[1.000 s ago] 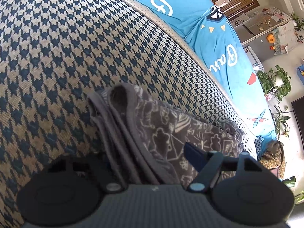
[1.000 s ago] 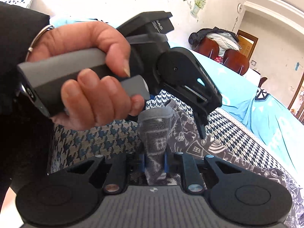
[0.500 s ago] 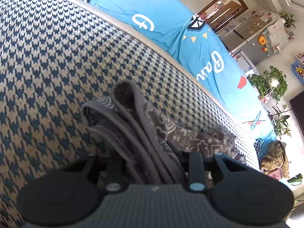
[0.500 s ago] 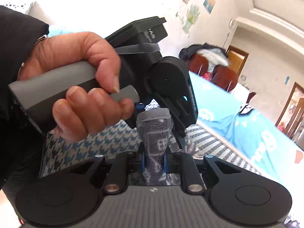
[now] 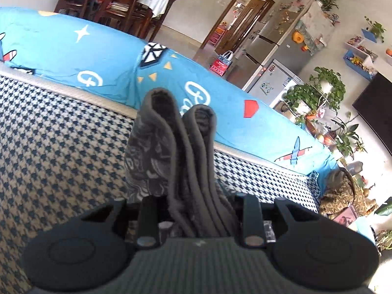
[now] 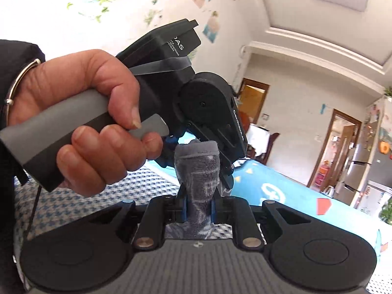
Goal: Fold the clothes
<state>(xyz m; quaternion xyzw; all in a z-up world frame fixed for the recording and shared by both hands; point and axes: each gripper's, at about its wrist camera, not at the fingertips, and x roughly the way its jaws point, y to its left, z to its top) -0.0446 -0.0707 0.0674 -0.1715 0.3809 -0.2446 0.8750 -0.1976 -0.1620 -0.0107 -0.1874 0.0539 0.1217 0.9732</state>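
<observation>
A grey garment [image 5: 171, 161] printed with pale doodle patterns is bunching into several thick folds, its hemmed edges looping upward above the houndstooth cover. Another bunched, fuzzy section of the same garment [image 6: 197, 171] is standing upright, its hemmed rim curling over at the top

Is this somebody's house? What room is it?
Most likely a home's living and dining area. There's a sofa with a blue cartoon cover, a fridge by a wooden doorway, dining chairs and potted plants. The grey patterned cloth lies on a houndstooth cushion.
</observation>
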